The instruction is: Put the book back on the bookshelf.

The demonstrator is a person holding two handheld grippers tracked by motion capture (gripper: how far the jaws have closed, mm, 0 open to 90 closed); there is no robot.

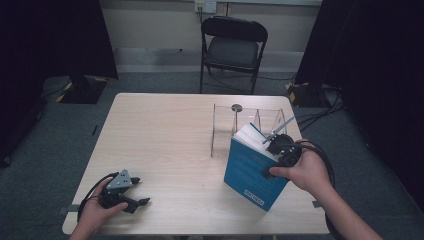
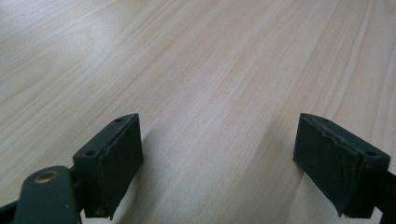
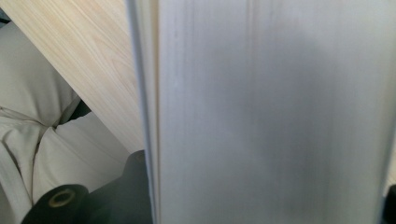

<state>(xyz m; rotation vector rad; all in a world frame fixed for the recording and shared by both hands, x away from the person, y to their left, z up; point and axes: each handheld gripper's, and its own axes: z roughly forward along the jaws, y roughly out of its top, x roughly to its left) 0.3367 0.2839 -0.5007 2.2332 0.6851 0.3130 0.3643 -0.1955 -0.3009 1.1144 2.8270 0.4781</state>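
At the near left corner of the table (image 1: 165, 125) the person's left hand (image 1: 92, 212) rests with the left gripper (image 1: 141, 201) lying low on the wood, pointing right. Its jaws stand apart with nothing between them; in the left gripper view the two black pads (image 2: 116, 163) frame bare pale tabletop.

Further right, near the table's near right edge, the right hand (image 1: 307, 172) holds the right gripper (image 1: 272, 150) against a blue book (image 1: 252, 172). The book stands tilted on its lower corner, blue cover facing the near left, white page block (image 1: 252, 136) uppermost and leaning toward the far side. The right gripper is clamped across the book's thickness at its upper right edge (in the right gripper view the pale page edges (image 3: 271, 116) run up between the jaws, with the cover edge at the left). The person's light trousers (image 3: 42, 140) and a strip of the table show past it on the left.

Just beyond the book stands a clear acrylic rack (image 1: 222, 127) with upright dividers, the book's top touching or just beside its near right part; I cannot tell which.

Past the far table edge, a black folding chair (image 1: 234, 47) stands on the grey carpet.
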